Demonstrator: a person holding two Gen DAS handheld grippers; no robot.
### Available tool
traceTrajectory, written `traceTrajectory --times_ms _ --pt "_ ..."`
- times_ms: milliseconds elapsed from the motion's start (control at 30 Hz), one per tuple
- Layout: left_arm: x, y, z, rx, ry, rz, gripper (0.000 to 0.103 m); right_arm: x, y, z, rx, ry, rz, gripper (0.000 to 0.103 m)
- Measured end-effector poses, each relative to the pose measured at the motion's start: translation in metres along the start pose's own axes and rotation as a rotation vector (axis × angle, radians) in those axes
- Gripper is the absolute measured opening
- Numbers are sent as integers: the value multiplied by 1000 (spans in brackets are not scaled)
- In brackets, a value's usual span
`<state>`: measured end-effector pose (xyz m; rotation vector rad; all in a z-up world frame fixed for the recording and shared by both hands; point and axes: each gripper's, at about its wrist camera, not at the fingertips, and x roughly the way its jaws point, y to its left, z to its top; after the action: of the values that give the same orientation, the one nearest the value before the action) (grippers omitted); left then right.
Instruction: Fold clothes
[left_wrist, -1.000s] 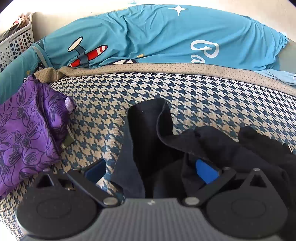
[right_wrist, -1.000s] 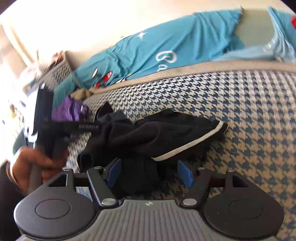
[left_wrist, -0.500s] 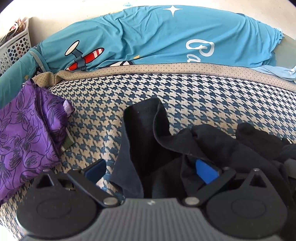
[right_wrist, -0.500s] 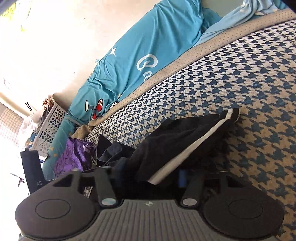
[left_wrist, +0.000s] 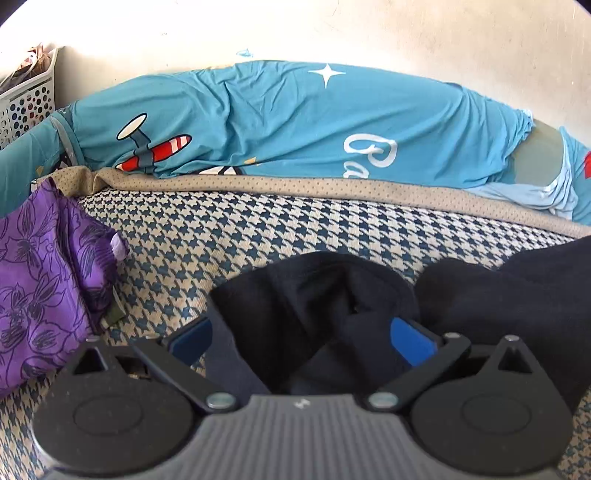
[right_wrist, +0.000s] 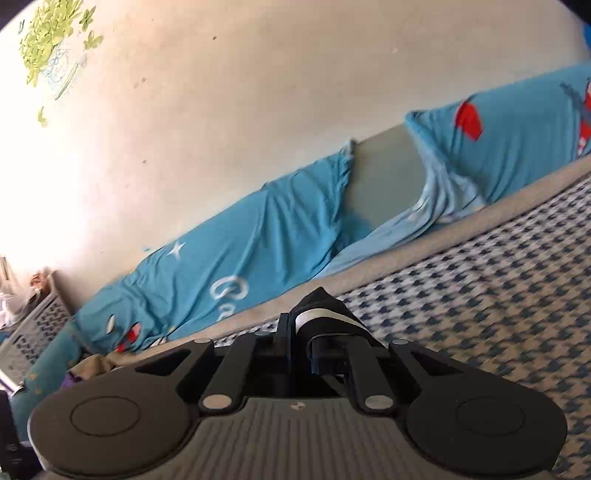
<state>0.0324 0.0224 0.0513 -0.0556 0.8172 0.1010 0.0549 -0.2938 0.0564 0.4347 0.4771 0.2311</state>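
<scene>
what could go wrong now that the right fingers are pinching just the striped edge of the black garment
1. The right gripper is closing on only a narrow bit of the black garment at its white stripe, so the cloth could slip out when lifted.
2. The left gripper is open with bunched black cloth lying between its fingers; a pull from the right may drag the garment askew.
3. The purple floral garment lies close by and could get swept along.

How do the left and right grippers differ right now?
The left gripper has its jaws wide apart around the black garment; the right gripper is closing, pinching the white-striped edge. The left is angled down at the bed; the right is tilted. Both work the same garment.
</scene>
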Motion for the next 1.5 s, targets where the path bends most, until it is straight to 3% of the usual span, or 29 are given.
traceTrajectory --times_ms 167,267,367,433,600,767,967,1067,1200,1400,1467,1500 --pt "5 -5 -1 2 34 -17 103 -18 -9 10 -75 -127 -211 10" --pt "9 -7 -4 13 57 -16 103 -16 -17 11 -117 -110 -369 12" --pt "9 -9 -6 18 66 -28 103 -10 -38 11 -25 9 -378 14" --pt "8 -12 -7 25 63 -32 103 -10 -45 10 1 50 -376 23" --pt "9 -21 -8 43 67 -40 103 -10 -44 7 -20 123 -335 39" --pt "11 -35 -12 89 92 -72 103 -8 -33 -4 -99 209 -396 45" --pt "14 -53 -27 156 173 -112 103 -19 -34 -12 -57 295 -247 47" --pt "18 -56 -35 154 225 -174 103 -18 -34 -19 -28 345 -152 47" --pt "26 -64 -43 152 283 -243 103 -4 -30 -35 7 441 -86 47" --pt "34 -77 -53 207 290 -228 103 23 -18 -60 43 530 -47 46" --pt "35 -79 -55 207 274 -222 103 32 -13 -66 45 550 -32 34" --pt "35 -80 -54 207 263 -219 103 36 -9 -70 32 545 -33 34"
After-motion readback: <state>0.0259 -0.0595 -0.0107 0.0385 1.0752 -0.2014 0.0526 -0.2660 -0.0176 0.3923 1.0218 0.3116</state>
